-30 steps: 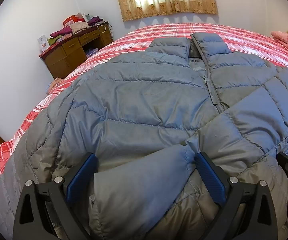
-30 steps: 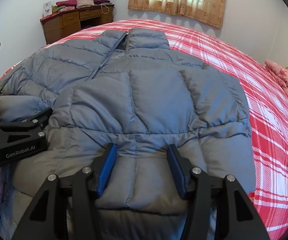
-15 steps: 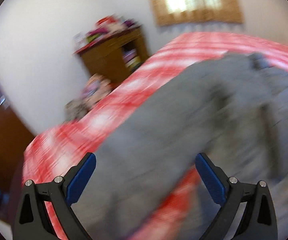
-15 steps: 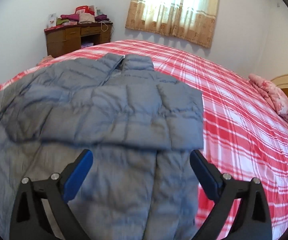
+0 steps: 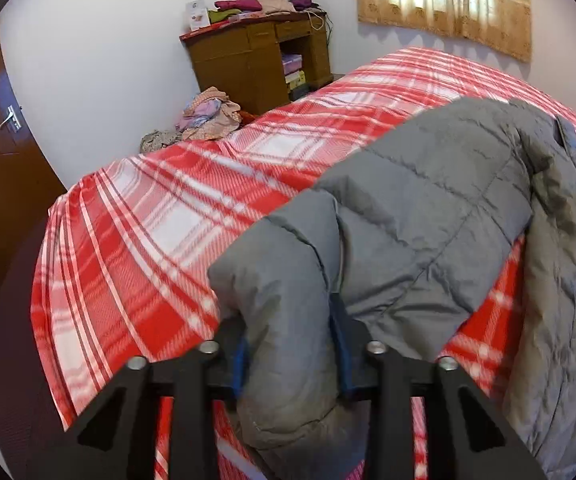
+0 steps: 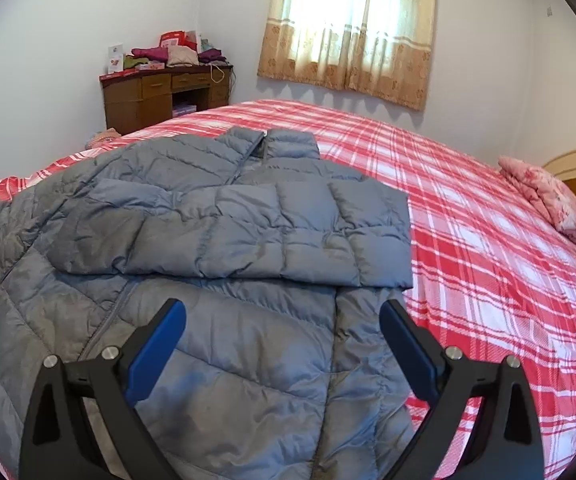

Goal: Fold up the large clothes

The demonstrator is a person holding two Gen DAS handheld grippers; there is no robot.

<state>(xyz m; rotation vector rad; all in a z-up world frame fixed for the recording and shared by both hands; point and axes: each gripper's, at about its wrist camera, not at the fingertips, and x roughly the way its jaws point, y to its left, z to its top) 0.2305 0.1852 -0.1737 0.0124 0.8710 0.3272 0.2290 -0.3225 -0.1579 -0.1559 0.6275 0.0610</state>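
Closing left claw [image 5: 288, 344] on sleeve cuff [image 5: 284, 320] of grey puffer jacket [image 6: 224, 240], spread on plaid bed [image 6: 487, 248]. Right claw [image 6: 284, 344] hangs open over hem, empty. You handle light, puffy, slippery fabric; pinch deep at cuffs, seams.

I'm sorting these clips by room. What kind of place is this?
Most likely a home bedroom: a large bed with a red plaid sheet, a wooden desk piled with clothes, and a curtained window.
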